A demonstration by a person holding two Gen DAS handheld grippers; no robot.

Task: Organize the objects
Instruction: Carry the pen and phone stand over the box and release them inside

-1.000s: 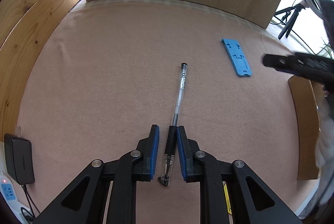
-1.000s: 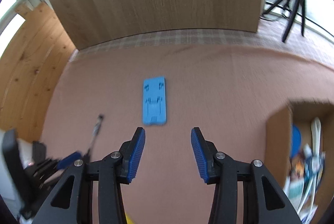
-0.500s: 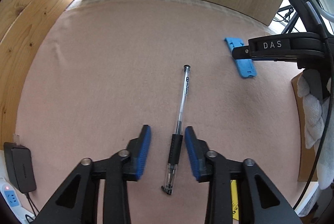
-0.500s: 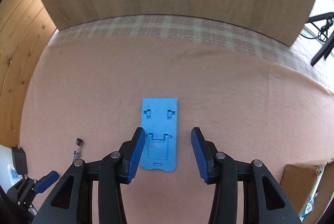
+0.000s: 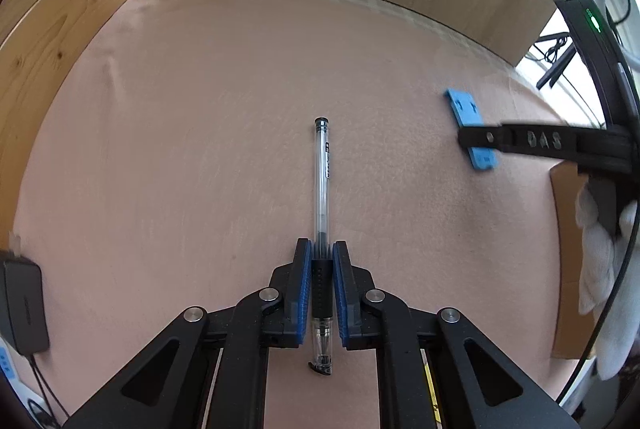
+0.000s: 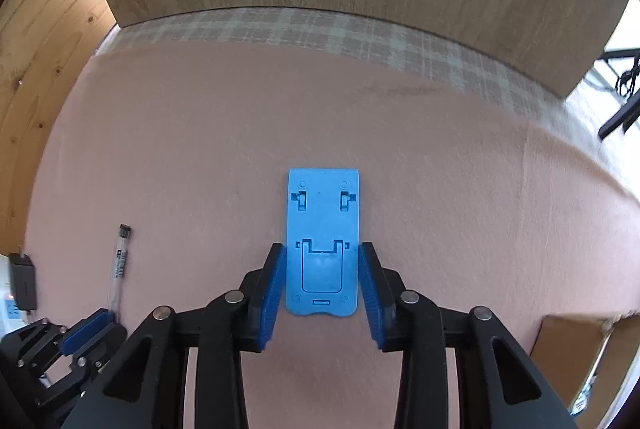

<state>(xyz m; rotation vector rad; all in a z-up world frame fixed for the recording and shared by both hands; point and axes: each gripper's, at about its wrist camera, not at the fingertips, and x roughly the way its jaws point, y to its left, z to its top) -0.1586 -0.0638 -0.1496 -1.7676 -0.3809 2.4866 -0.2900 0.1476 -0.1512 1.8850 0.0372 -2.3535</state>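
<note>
Between your left fingers (image 5: pixel 322 283) the pen (image 5: pixel 322 189) sits clamped at its ribbed grip: light, stiff, slippery. Right fingers (image 6: pixel 322 281) have just been closing, a sliver clear of the thin, rigid stand (image 6: pixel 322 241).

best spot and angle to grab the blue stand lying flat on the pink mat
Grip the blue stand across its two long side edges at the near end, coming straight down from above. It lies flat on the mat, so only its thin edges offer a hold, and its narrow width fits the right claw, whose jaws have just been closing and already flank that end.
</note>
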